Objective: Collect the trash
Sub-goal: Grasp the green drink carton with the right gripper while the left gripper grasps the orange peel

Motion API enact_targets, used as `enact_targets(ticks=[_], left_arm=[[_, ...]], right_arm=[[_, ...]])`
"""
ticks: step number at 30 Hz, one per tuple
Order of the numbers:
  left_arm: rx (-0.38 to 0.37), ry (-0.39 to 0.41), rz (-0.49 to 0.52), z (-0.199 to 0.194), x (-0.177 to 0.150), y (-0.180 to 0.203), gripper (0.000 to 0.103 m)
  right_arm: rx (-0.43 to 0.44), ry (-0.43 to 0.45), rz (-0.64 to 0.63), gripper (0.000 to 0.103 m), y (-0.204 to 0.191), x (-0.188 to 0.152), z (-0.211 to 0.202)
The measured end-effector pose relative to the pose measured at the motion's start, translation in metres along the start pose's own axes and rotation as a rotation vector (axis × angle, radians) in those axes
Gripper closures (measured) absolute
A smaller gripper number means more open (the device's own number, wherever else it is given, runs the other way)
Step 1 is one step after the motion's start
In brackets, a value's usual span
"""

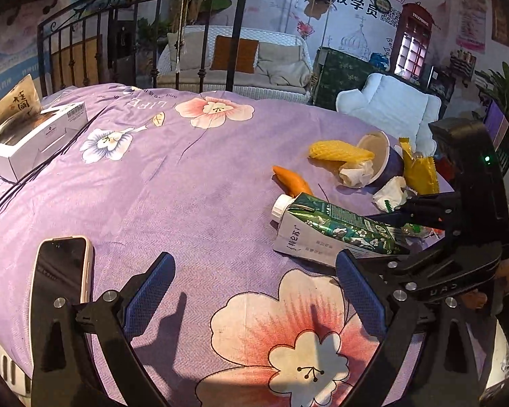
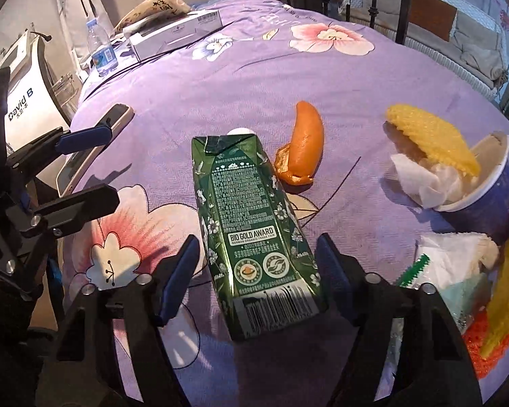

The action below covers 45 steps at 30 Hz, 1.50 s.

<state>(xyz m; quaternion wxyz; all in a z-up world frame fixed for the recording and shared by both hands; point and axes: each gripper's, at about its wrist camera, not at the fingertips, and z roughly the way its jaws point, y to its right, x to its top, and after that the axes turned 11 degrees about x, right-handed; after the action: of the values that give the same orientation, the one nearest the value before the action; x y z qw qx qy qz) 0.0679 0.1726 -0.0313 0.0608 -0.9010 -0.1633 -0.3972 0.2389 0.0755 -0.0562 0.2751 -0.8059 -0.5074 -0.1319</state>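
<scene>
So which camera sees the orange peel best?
The right wrist view. There the orange peel lies in the open on the purple bedspread, curved skin and torn edge both showing. In the left wrist view the peel is smaller, and the green carton hides its near end.

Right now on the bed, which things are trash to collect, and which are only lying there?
Trash to collect:
green milk carton
orange peel
paper cup stuffed with tissue
yellow foam net
yellow wrapper

Probably just lying about:
phone
white box
water bottle
</scene>
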Motion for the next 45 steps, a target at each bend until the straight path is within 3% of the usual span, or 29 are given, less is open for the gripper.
enact_targets(ticks=[2, 9, 12, 19, 22, 25, 28, 29, 33, 34, 39, 45], left_arm=[[-0.012, -0.008, -0.012, 0.003, 0.000, -0.003, 0.008], [-0.026, -0.025, -0.016, 0.016, 0.008, -0.005, 0.008], [-0.053, -0.028, -0.006, 0.025, 0.017, 0.000, 0.008], [-0.120, -0.115, 0.058, 0.064, 0.046, 0.034, 0.030], [-0.102, -0.162, 0.102, 0.085, 0.051, 0.053, 0.039], [-0.072, -0.218, 0.128, 0.108, 0.055, 0.066, 0.041], [-0.038, -0.219, 0.137, 0.116, 0.060, 0.071, 0.042], [-0.034, -0.219, 0.135, 0.117, 0.063, 0.072, 0.043], [-0.009, -0.212, 0.136, 0.119, 0.066, 0.077, 0.072], [-0.016, -0.213, 0.130, 0.118, 0.066, 0.079, 0.075], [-0.071, -0.194, 0.098, 0.102, 0.057, 0.082, 0.080], [-0.157, -0.112, 0.081, 0.057, 0.043, 0.091, 0.082]], right_arm=[[0.018, 0.008, -0.005, 0.052, -0.002, -0.004, 0.003], [-0.046, 0.098, -0.025, 0.053, -0.030, -0.032, -0.032], [-0.096, 0.155, 0.054, 0.053, -0.024, -0.050, -0.052], [-0.154, 0.312, 0.224, 0.053, -0.008, -0.091, -0.109], [-0.175, 0.366, 0.281, 0.053, -0.004, -0.105, -0.126], [-0.192, 0.404, 0.335, 0.053, 0.001, -0.117, -0.135], [-0.230, 0.431, 0.361, 0.053, -0.001, -0.128, -0.139], [-0.250, 0.434, 0.365, 0.053, -0.002, -0.130, -0.140], [-0.293, 0.458, 0.365, 0.053, -0.011, -0.141, -0.145], [-0.305, 0.465, 0.362, 0.053, -0.013, -0.143, -0.147], [-0.336, 0.482, 0.373, 0.053, -0.017, -0.156, -0.155], [-0.344, 0.521, 0.423, 0.053, -0.013, -0.174, -0.164]])
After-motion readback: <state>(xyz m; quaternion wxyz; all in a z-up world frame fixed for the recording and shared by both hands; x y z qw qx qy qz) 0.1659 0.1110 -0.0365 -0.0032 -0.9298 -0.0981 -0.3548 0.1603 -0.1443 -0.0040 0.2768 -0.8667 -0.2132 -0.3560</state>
